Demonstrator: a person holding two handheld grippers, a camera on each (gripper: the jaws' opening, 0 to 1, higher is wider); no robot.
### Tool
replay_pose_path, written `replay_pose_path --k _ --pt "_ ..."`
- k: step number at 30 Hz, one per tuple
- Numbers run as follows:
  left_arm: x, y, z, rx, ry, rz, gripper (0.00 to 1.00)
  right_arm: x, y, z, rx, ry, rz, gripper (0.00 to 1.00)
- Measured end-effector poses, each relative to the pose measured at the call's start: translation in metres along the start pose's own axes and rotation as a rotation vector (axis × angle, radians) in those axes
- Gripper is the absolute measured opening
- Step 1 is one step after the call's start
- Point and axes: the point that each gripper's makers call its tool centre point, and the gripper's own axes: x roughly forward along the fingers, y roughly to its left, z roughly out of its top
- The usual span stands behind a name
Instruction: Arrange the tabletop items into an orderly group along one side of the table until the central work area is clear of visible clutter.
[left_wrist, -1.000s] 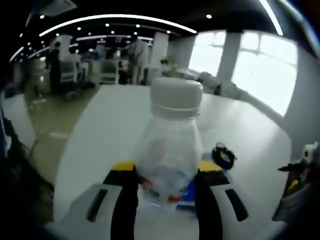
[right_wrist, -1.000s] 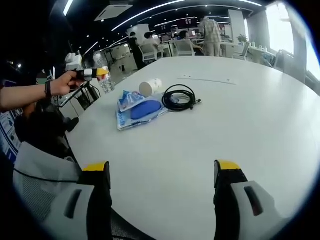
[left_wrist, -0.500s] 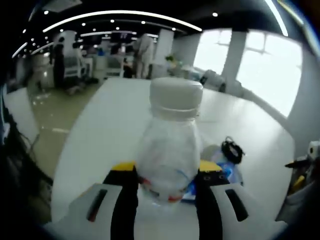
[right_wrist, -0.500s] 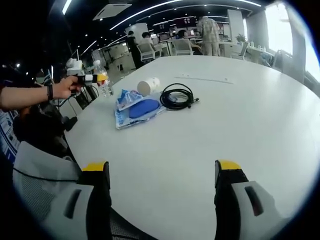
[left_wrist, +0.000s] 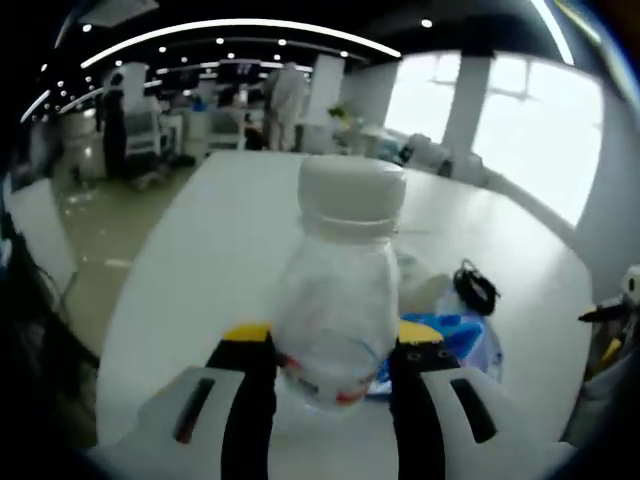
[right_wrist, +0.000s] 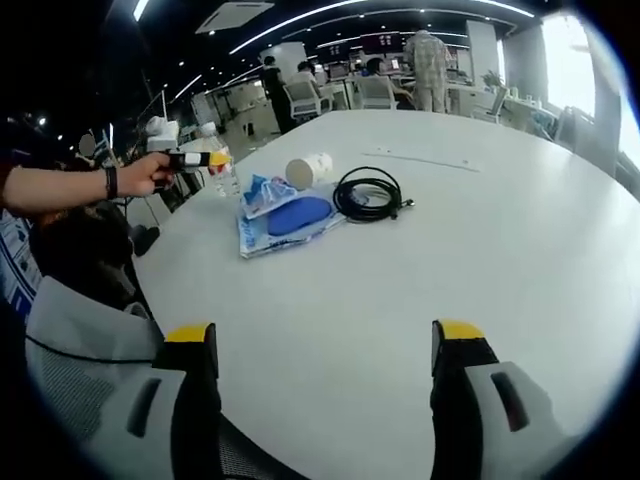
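The left gripper (left_wrist: 330, 350) is clamped on an upright bottle (left_wrist: 340, 290), held near the table's (right_wrist: 480, 240) left edge, just left of a blue pack (right_wrist: 285, 218), a toppled cup (right_wrist: 308, 170) and a coiled cable (right_wrist: 368, 193). The right gripper (right_wrist: 325, 345) hangs wide and empty over the near edge. My advice: lower the bottle straight, set it flat beside the pack, and let go only once it stands steady.

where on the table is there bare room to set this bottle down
Bare tabletop runs wide from the coiled black cable across to the right gripper. It is crowded where the blue packet, white cup and cable cluster near the left gripper holding the bottle.
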Motion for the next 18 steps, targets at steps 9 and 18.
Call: replay_pose_path --k 9,18 --pt "0.005 0.0 -0.021 0.011 0.026 -0.021 0.41 0.003 0.004 0.001 -0.005 0.007 0.0 0.88" --pt "0.004 0.002 -0.02 0.052 -0.037 -0.029 0.42 0.006 0.01 -0.001 -0.011 0.018 0.009 0.88"
